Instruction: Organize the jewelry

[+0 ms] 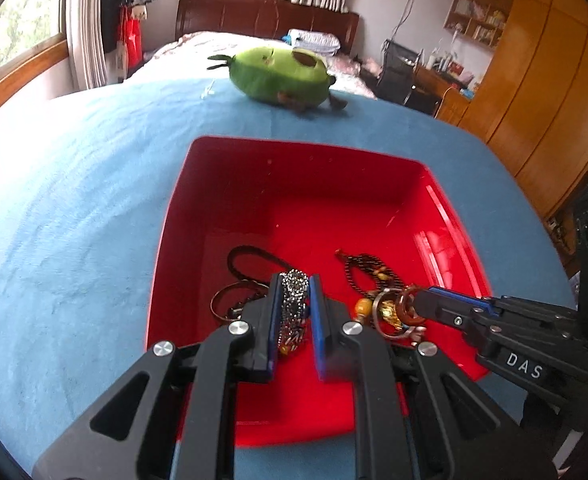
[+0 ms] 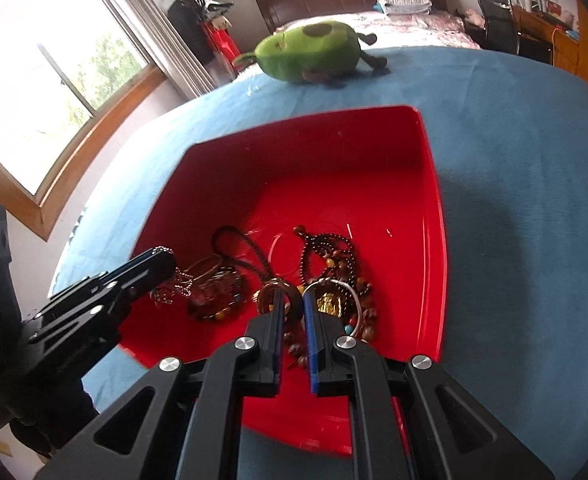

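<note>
Standing over the blue-covered counter (image 1: 74,208), I see both tools reaching into one red tray (image 1: 294,168), where all the jewelry lies heaped toward the near side. The left gripper (image 1: 295,292) is closed narrow on a silver ball-chain bundle (image 1: 294,300), which sits upright between the blue pads and trails down toward the tray floor; its long axis runs roughly along the fingers, so a straight lift should carry it clear. The right gripper (image 2: 292,312) comes in from the right side of the tray with its jaws nearly together around a brown ring-shaped bangle (image 2: 272,294), though I cannot tell whether the pads truly pinch it or only flank it. Just to the right of those fingers lies a gold pendant inside a silver hoop (image 2: 333,300), tangled with a dark bead necklace (image 2: 325,248) that stretches away toward the tray's far wall. To the left, between the two tools, rest a black cord loop (image 2: 238,248) and an amber bead bracelet (image 2: 214,304). The pile is knotted closest to the right gripper, while the chain in the left sits apart from it, so the left looks freer to move first; pulling the right one up risks dragging the beaded strand along. A green avocado plush (image 1: 278,76) lies well beyond the tray.
</note>
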{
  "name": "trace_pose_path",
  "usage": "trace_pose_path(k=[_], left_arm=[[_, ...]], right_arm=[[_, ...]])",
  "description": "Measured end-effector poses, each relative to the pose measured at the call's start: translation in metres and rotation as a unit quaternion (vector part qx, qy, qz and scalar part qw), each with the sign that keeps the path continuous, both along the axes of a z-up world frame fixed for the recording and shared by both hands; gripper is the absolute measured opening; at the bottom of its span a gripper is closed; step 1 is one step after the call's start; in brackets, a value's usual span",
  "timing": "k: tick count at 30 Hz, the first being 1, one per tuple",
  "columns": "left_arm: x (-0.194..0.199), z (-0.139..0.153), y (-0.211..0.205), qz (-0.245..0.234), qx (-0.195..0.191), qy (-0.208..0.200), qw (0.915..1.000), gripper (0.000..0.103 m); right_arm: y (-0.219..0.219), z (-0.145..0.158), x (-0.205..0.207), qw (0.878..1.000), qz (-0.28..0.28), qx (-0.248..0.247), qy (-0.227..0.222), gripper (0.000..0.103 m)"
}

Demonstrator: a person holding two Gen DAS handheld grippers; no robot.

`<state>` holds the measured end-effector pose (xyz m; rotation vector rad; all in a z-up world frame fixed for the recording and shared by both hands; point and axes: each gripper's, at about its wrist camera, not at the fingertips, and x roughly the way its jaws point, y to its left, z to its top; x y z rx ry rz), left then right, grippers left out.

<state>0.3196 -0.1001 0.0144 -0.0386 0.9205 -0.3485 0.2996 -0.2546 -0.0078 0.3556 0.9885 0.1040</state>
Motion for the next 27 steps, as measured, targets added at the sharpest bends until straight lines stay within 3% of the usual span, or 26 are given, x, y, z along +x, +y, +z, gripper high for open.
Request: trace_pose_path(k=[4,6,11,15,17,20,22,25,27], left_arm=[[0.013,-0.01,-0.001,-0.004,0.004,0.012,0.9999,0.013],[0.015,-0.011,0.0,-0.002,0.003,0.018,0.9998,0.016],[0.007,0.002,0.009,0.008,-0.003,0.004,1.0,0.043],[-0.013,0.022,0.022,0.023,-0.001,-0.024,0.9994,0.057],[-0.027,0.03,0.027,0.028,0.007,-0.036,0.9989,0.07],[-0.043,0.036,0.032,0.033,0.012,-0.048,0.9982,0.074],[-0.055,0.041,0.036,0.034,0.013,-0.056,0.9977,0.078],[-0.071,0.046,0.041,0.043,0.015,-0.069,0.9966,0.092],[-0.08,0.049,0.043,0.052,0.027,-0.078,0.9952,0.092]], right_arm=[[0.003,-0.006,0.006,1.0,0.006,-0.011,0.002,0.011],[0.002,-0.005,0.005,1.0,0.003,-0.013,0.0,0.019],[-0.003,0.01,-0.008,1.0,-0.006,-0.007,-0.023,0.022],[0.0,0.033,-0.032,0.997,-0.022,-0.044,-0.055,0.05],[0.002,0.04,-0.043,0.996,-0.026,-0.049,-0.065,0.058],[0.004,0.049,-0.06,0.996,-0.027,-0.053,-0.073,0.063],[0.005,0.053,-0.069,0.995,-0.03,-0.06,-0.077,0.074],[0.008,0.056,-0.076,0.994,-0.031,-0.064,-0.078,0.09],[0.009,0.057,-0.082,0.995,-0.032,-0.06,-0.076,0.098]])
